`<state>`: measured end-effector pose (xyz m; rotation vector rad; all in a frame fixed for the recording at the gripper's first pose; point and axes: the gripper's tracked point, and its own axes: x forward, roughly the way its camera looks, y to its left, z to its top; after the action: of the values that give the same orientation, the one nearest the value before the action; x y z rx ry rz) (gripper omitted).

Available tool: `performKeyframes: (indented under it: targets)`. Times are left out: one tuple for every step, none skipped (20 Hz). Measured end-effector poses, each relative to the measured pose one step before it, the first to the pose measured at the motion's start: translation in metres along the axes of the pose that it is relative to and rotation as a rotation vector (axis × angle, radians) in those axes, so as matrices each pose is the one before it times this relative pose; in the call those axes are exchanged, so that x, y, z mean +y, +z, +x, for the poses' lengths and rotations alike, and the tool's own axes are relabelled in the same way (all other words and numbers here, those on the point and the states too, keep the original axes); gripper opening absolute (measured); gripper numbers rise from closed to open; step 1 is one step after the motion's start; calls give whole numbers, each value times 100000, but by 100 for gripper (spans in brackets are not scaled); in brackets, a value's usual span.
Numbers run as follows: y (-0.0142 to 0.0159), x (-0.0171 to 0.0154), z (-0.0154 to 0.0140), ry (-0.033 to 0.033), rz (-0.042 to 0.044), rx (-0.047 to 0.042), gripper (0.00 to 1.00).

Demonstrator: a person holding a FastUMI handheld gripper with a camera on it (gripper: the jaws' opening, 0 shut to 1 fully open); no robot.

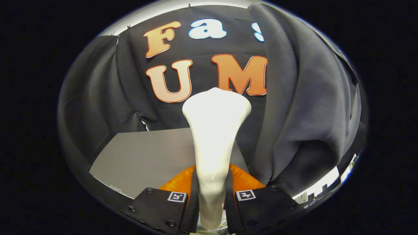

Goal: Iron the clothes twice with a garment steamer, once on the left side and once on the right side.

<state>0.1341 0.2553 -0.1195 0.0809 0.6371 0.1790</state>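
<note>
Fingers (211, 191) clamped on the white garment steamer (214, 140) — one pressing each side of its narrow handle, lower centre of frame. Steamer head flares wide at centre frame, pointing away from the camera. Dark grey garment (307, 107) hangs at right, from top of frame down to lower right, just beside the steamer head; contact unclear. Grey bench (143, 160) surface sits lower left, behind the handle.

White steamer (214, 130), glossy, clamped between both gripper (212, 192) fingers. Dark grey garment (307, 114), plain. Grey tabletop (147, 163), plain.
</note>
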Motion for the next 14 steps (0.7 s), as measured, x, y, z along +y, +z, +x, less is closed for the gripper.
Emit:
performKeyframes:
  targets:
    - [361,282,-1075,1476,263,-2414,41]
    - [531,83,-1081,891,-353,-2377,42]
    - [575,-15,-1006,482,-769,-3028,41]
    - [345,20,-1086,470,-1343,-2457,41]
    - [707,8,-1059,448,-1098,-2993,41]
    - [452,-49,-1127,226,-1564,-1897,41]
    - [645,-308,-1070,-84,-1081,-2223,41]
    - [623,-338,-1068,1,-847,-2236,41]
    - [498,-311,-1166,-26,-224,-1970,41]
    - [504,-676,-1081,-351,-813,-1986,41]
    - [698,-422,-1043,110,-247,-2303,41]
    - [766,-500,-1297,464,592,-1743,41]
    - [369,-616,-1121,365,966,-1140,41]
    - [408,-586,-831,90,129,-1152,41]
